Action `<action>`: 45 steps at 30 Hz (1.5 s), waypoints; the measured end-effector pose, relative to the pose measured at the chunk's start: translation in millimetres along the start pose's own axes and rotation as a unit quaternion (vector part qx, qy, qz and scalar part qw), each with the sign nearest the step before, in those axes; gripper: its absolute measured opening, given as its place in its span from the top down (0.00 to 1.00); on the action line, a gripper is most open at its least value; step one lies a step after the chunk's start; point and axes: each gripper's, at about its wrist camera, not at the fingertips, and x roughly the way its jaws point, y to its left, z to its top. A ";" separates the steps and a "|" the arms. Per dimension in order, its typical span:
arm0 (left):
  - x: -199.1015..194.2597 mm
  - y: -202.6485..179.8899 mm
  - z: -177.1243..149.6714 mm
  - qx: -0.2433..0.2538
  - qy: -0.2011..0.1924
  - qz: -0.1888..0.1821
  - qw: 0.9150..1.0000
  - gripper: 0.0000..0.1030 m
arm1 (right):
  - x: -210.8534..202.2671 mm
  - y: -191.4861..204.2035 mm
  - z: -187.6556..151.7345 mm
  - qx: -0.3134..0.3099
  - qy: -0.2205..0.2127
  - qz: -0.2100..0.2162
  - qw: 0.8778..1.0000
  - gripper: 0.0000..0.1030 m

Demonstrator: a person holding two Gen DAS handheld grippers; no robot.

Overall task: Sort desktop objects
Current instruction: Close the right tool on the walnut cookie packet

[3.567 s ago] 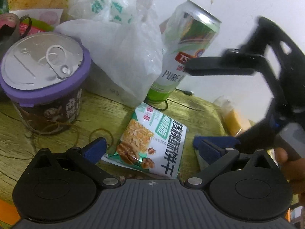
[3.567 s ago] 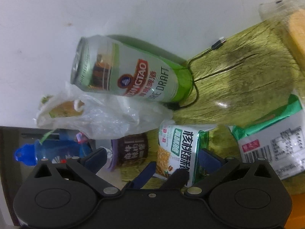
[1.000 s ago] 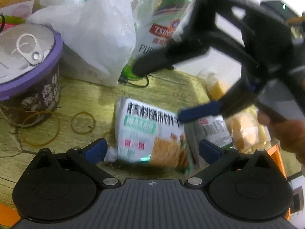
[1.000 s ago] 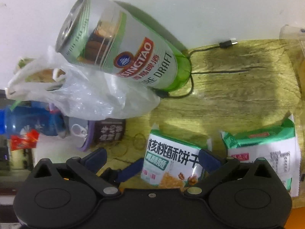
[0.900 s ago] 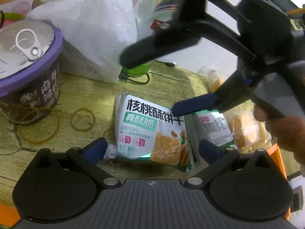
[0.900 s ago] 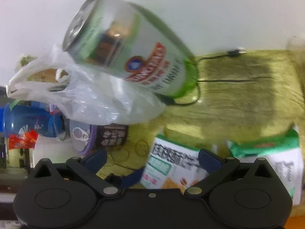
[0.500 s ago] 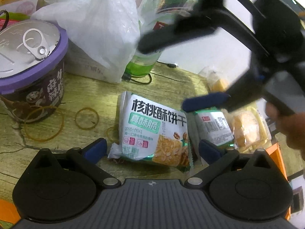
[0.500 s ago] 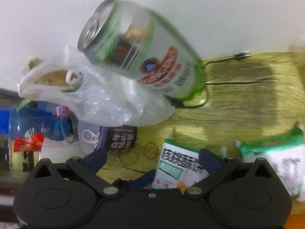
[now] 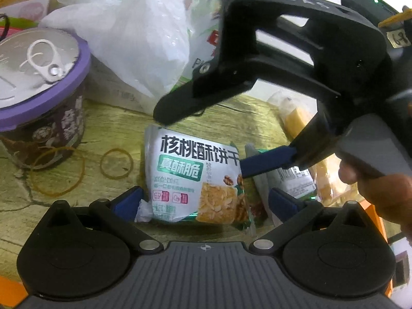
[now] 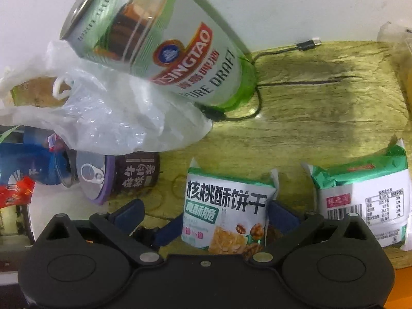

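Desk (image 10: 322,108): rough, cracked wood grain, yellow-green.

Beer can (image 10: 164,51): tall metal cylinder, silver and green, standing at the desk's back edge against a white wall.

Plastic bag (image 9: 134,33): thin, crinkled, translucent white, slumped beside the can.

Purple-rimmed tin (image 9: 38,90): squat round cup, foil pull-ring lid.

Biscuit packet (image 9: 195,177): glossy flat pillow pack, white and green, lying on the desk between the spread left tongs (image 9: 203,200). Right tongs (image 10: 206,213) also spread, straddling the same packet without pinching it.

Second packet (image 10: 360,198): same shape, barcode side up, just beside the first.

Rubber bands (image 9: 116,163): thin tan loops, flat by the tin.
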 end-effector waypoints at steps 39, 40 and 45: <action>54.6 -0.9 17.1 -0.006 -0.027 0.032 0.999 0.04 | 1.5 -28.0 -5.9 0.045 0.000 0.075 0.996 0.22; 54.6 -1.5 17.4 -0.003 -0.029 0.036 0.999 0.04 | 2.4 -28.8 -6.3 0.041 0.000 0.072 0.997 0.23; 54.8 -5.8 16.5 0.017 -0.034 0.050 0.998 0.04 | 9.4 -30.5 -9.4 0.032 0.010 0.065 0.997 0.31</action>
